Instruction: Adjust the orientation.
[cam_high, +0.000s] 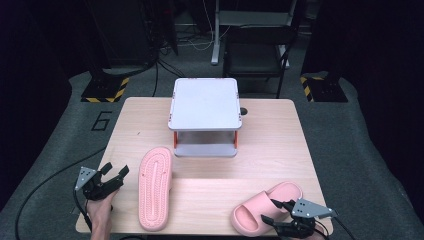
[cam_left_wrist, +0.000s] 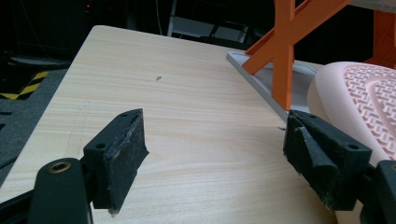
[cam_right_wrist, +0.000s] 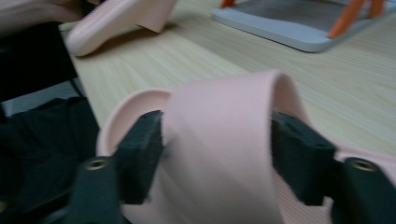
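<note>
Standing on a grey carpeted floor (cam_high: 350, 145) in a dim room, the pale wood-grain rectangular table (cam_high: 280, 135) carries a small two-tier grey shelf rack with orange legs (cam_high: 205, 102) near its far middle, its lower tray resting flat on the wood. Beyond the table a dark chair (cam_high: 255, 55) and metal stand legs (cam_high: 216, 35) sit among loose cables, and yellow-and-black striped floor plates (cam_high: 105, 90) flank the scene on either side; a painted number 6 (cam_high: 102, 120) marks the carpet to the left. A pink foam slide sandal lying sole-up (cam_high: 155, 187) stretches from just in front of the rack toward the near edge; in the left gripper view its ridged tread sits just beside the right-hand jaw. The left gripper (cam_high: 112, 175), held in a hand (cam_high: 100, 210) at the near left corner, has its black jaws spread wide with nothing between them but bare tabletop. A second pink foam slide sandal, upright with its strap on top (cam_high: 265, 207), lies at the near right. The right gripper (cam_high: 272, 212) has its jaws straddling that strap, one pad against each side in the right gripper view, gripping it while the sole appears to rest on the table
</note>
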